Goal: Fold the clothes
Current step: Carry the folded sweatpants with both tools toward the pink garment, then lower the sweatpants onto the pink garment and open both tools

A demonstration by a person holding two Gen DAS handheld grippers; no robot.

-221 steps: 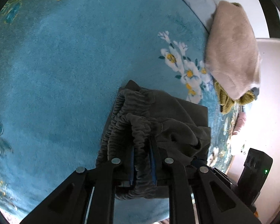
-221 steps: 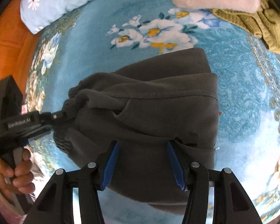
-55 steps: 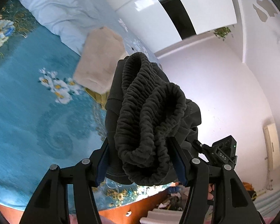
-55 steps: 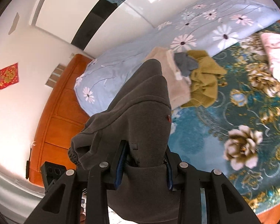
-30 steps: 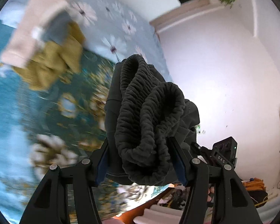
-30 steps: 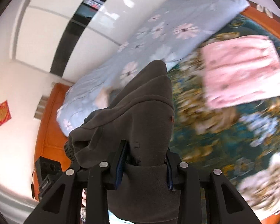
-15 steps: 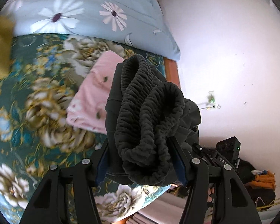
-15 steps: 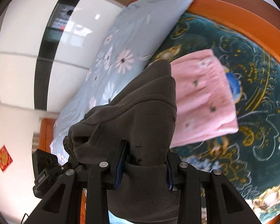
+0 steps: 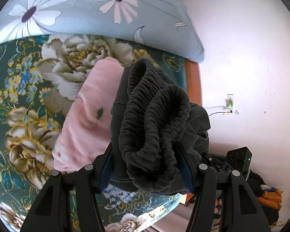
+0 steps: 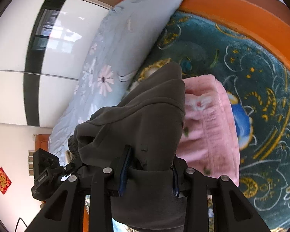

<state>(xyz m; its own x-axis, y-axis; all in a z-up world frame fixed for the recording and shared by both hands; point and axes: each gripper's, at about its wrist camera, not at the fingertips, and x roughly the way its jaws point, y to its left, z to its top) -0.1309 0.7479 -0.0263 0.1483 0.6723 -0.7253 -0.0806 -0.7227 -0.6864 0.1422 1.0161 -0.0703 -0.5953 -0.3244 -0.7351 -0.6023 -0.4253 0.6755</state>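
I hold a folded dark grey garment [image 9: 156, 127] in the air between both grippers. My left gripper [image 9: 147, 168] is shut on its bunched elastic waistband end. My right gripper [image 10: 148, 168] is shut on the smooth folded end of the same garment [image 10: 141, 127]. A folded pink garment [image 9: 87, 119] lies on the bed just beyond and below the grey one; it also shows in the right wrist view [image 10: 208, 127]. The other gripper's body shows at the lower right of the left view [image 9: 237, 160] and at the lower left of the right view [image 10: 44, 172].
The bed has a teal floral blanket [image 9: 19, 100] and a light blue flowered duvet [image 9: 83, 11] along its far side. An orange wooden bed frame [image 10: 241, 13] edges the bed. A white wall with a socket [image 9: 230, 102] stands to the right, a white wardrobe [image 10: 13, 58] behind.
Both grippers have carried the grey garment off the blanket and swung it across the bed, past the beige and olive clothes. The pink folded garment is now close beneath.
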